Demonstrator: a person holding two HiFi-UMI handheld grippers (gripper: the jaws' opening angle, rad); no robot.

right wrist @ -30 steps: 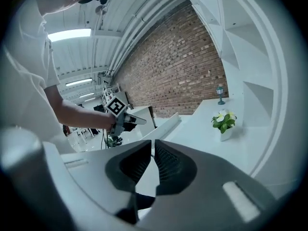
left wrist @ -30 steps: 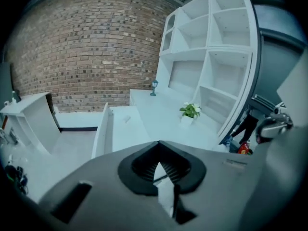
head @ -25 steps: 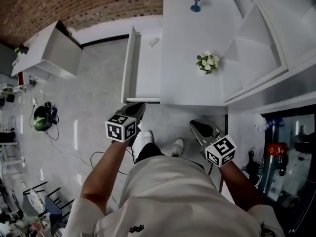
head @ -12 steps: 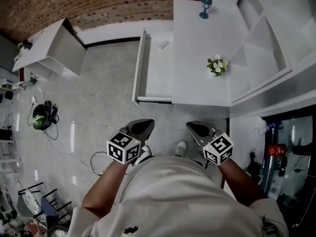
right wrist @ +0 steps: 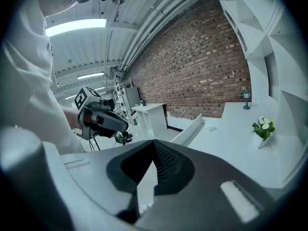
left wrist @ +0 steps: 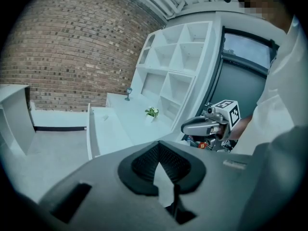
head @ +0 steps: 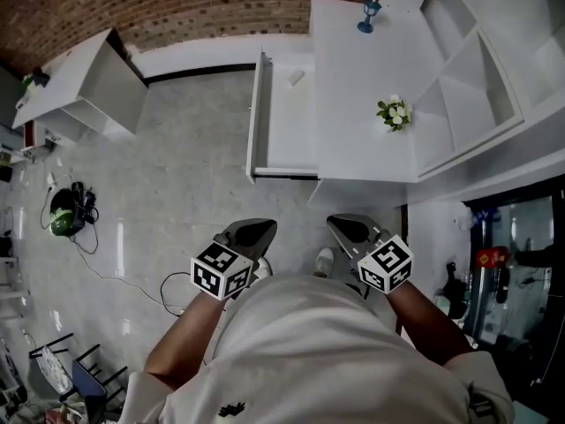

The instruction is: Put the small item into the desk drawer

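Both grippers have drawn back from the open drawer [head: 287, 135], with bare floor [head: 185, 166] now between. The left gripper [head: 250, 233] and right gripper [head: 347, 228] are closed and empty. The small item [head: 296, 77] lies at the drawer's far end.

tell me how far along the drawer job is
Done: a small white item lies in the open desk drawer. In hand: nothing; the left gripper and right gripper are shut and empty, near the person's body. Left: perhaps only closing the drawer.
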